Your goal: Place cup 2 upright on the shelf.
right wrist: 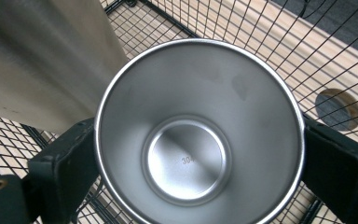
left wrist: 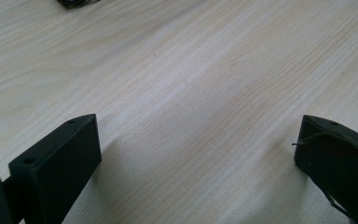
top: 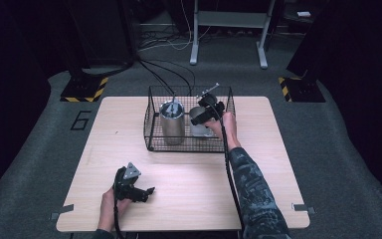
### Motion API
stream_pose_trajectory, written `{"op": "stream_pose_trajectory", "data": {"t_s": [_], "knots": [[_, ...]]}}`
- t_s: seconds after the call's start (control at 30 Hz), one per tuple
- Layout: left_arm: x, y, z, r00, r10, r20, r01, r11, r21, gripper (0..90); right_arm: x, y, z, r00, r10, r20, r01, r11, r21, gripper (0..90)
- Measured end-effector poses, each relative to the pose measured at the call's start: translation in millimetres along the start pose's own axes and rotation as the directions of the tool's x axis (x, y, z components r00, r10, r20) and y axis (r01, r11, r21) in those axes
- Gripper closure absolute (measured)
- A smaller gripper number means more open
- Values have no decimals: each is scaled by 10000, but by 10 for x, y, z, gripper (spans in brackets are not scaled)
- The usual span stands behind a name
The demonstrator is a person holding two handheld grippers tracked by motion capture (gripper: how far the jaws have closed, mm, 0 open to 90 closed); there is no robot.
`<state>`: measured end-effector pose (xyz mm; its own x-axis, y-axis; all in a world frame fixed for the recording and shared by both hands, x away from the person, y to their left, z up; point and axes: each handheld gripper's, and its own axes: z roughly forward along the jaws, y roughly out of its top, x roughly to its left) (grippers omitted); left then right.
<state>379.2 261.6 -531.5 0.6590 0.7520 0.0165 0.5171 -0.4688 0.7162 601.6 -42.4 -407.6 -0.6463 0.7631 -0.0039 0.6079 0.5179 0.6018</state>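
Observation:
A black wire basket [top: 151, 119] stands at the back middle of the wooden table [top: 189, 189]. Inside it, a tall steel canister [top: 172, 124] stands to the left of a smaller steel cup [top: 197, 125]. My right gripper [top: 205, 115] reaches down into the basket. In the right gripper view its jaws press against both sides of the cup [right wrist: 186, 158], whose open mouth faces the camera, and the canister [right wrist: 42, 56] stands close beside it. My left gripper [top: 148, 191] rests low near the table's front left. It [left wrist: 198, 135] is open, with bare wood between its jaws.
The basket's mesh wall [right wrist: 261, 37] rises close around the cup. A round dark hole [right wrist: 338, 109] shows through the mesh beyond it. Cables trail from both grippers. Behind the table are floor cables [top: 164, 74] and a stand's legs [top: 195, 50].

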Motion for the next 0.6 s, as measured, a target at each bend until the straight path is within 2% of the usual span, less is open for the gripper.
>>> {"op": "stream_pose_trajectory", "data": {"t_s": [0.2, 0.33, 0.43, 0.57, 0.6], "knots": [[1, 1, -1, 10000, 19, -7, -19, 10000, 5, 5, 24, -8, 52, 10000, -79, 21, 79, 9999, 138, 57], [-2, -1, 1, 10000, -21, 1, 21, 10000, -11, 5, 25, -27, 80, 9998, 193, 21, -194, 9996, 213, 57], [1, 1, -1, 10000, 36, -18, -36, 10000, 2, 5, 22, -25, 94, 9998, 14, 182, -19, 9996, 281, 57], [-2, -1, 1, 10000, -23, -4, 23, 10000, -13, 5, 32, -31, 112, 9990, 337, 280, -349, 9985, 425, 56], [0, 0, 0, 10000, 18, -17, -18, 10000, 0, 5, 19, -29, 120, 9995, 198, 240, -206, 9991, 368, 55]]}}
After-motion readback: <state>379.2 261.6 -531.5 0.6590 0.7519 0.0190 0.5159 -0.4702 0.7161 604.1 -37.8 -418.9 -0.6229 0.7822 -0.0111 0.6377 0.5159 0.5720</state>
